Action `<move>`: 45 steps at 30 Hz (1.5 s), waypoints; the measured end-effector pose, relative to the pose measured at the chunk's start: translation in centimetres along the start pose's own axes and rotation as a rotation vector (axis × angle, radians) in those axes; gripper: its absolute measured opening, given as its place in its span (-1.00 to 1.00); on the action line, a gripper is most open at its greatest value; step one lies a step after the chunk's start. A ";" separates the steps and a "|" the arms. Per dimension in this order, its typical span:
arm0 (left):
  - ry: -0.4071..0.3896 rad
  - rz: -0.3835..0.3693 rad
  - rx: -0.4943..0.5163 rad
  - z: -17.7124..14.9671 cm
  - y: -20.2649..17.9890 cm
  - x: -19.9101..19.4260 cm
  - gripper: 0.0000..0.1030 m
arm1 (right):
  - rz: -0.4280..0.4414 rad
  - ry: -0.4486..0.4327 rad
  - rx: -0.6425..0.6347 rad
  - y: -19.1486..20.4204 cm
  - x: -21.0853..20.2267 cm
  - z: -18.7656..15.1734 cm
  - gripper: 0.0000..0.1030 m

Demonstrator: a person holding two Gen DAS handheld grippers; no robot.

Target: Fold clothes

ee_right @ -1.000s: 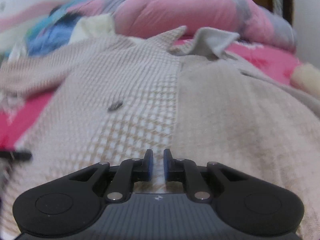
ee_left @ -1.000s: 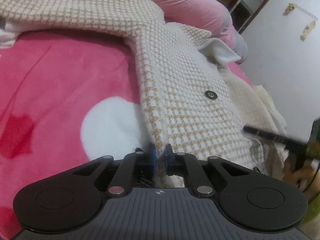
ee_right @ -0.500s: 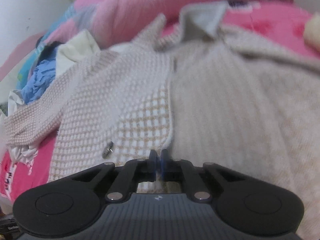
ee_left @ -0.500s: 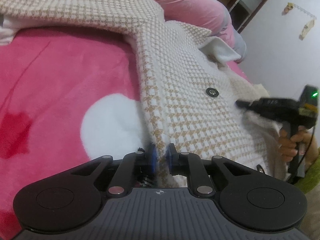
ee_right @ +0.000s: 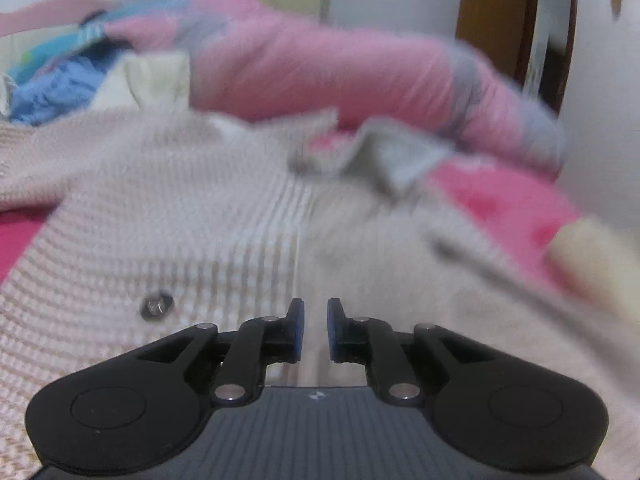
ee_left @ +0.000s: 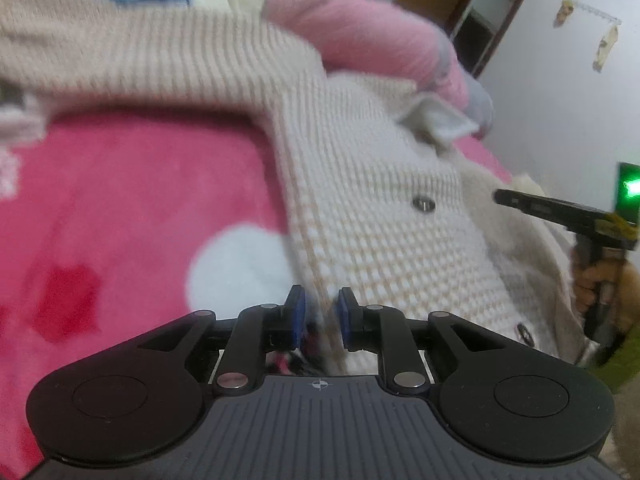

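Observation:
A cream and tan knitted cardigan [ee_left: 380, 216] lies spread on a pink blanket [ee_left: 120, 208], its collar [ee_left: 444, 120] at the far end and a metal button [ee_left: 424, 203] on the front. My left gripper [ee_left: 321, 312] stands open at the cardigan's left side edge, with that edge running loosely between the blue pads. In the right wrist view, the right gripper [ee_right: 315, 328] is open over the cardigan [ee_right: 200, 220] at its front opening, near a button [ee_right: 157, 306], and holds nothing. Both views are motion-blurred.
A rolled pink duvet [ee_left: 360, 28] lies behind the collar, with blue and cream clothes [ee_right: 52, 88] piled at the back left. A hand [ee_left: 592, 284] holds the other gripper at the left view's right edge. A wooden door [ee_right: 492, 20] and white wall stand behind.
The right gripper, shut on the cardigan's front edge half a second ago, has opened and let go. The left gripper's fingers have spread wider, and the sleeve has shifted.

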State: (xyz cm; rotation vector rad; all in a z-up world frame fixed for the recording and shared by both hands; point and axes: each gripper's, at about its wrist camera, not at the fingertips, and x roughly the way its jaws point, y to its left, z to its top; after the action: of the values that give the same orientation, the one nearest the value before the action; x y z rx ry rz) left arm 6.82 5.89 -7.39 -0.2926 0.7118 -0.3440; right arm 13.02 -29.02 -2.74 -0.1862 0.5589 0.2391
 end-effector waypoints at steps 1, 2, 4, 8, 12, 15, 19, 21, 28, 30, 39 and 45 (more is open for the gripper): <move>-0.022 0.004 0.013 0.4 -0.2 -0.5 -0.63 | 0.029 -0.017 -0.009 0.3 -0.9 0.4 -0.78; -0.033 -0.005 0.029 0.9 -0.5 -0.6 -0.62 | 0.064 -0.029 -0.026 0.7 -1.5 0.6 -0.78; -0.046 -0.024 0.063 2.2 -1.4 -0.1 -0.62 | 0.130 -0.032 -0.072 2.0 -1.4 0.4 -0.78; 0.008 -0.041 0.121 3.8 -3.3 4.3 -0.55 | 0.166 0.117 -0.114 3.8 3.9 -1.6 -0.79; 0.090 -0.005 0.156 3.0 -3.1 7.9 -0.57 | 0.162 0.159 -0.137 3.6 5.3 -1.4 -0.79; 0.072 -0.033 0.180 4.0 -3.2 6.5 -0.56 | 0.160 0.113 -0.137 3.1 4.2 1.1 -0.79; 0.020 -0.058 0.190 7.0 -3.2 6.8 -0.56 | 0.162 0.049 -0.103 2.7 6.8 5.2 -0.79; 0.003 -0.064 0.194 9.1 -3.3 8.2 -0.56 | 0.176 0.041 -0.077 2.7 9.4 6.6 -0.78; -0.009 -0.026 0.229 14.0 -3.7 17.3 -0.56 | 0.189 0.201 -0.056 2.6 18.4 4.7 -0.78; -0.020 -0.027 0.230 14.6 -3.3 19.3 -0.56 | 0.193 0.237 -0.035 2.3 18.0 5.8 -0.76; -0.093 -0.093 0.234 12.9 -2.5 20.2 -0.52 | 0.156 0.133 0.266 -5.2 21.8 12.5 -0.74; -0.127 -0.137 0.199 12.6 -1.2 19.7 -0.52 | 0.203 0.147 0.383 -7.0 28.6 14.1 -0.77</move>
State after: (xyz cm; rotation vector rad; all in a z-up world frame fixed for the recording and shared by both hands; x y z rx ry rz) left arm 29.03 -1.28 -9.32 -0.1724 0.5293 -0.5181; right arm 45.45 -27.44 -5.76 0.2276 0.7593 0.3123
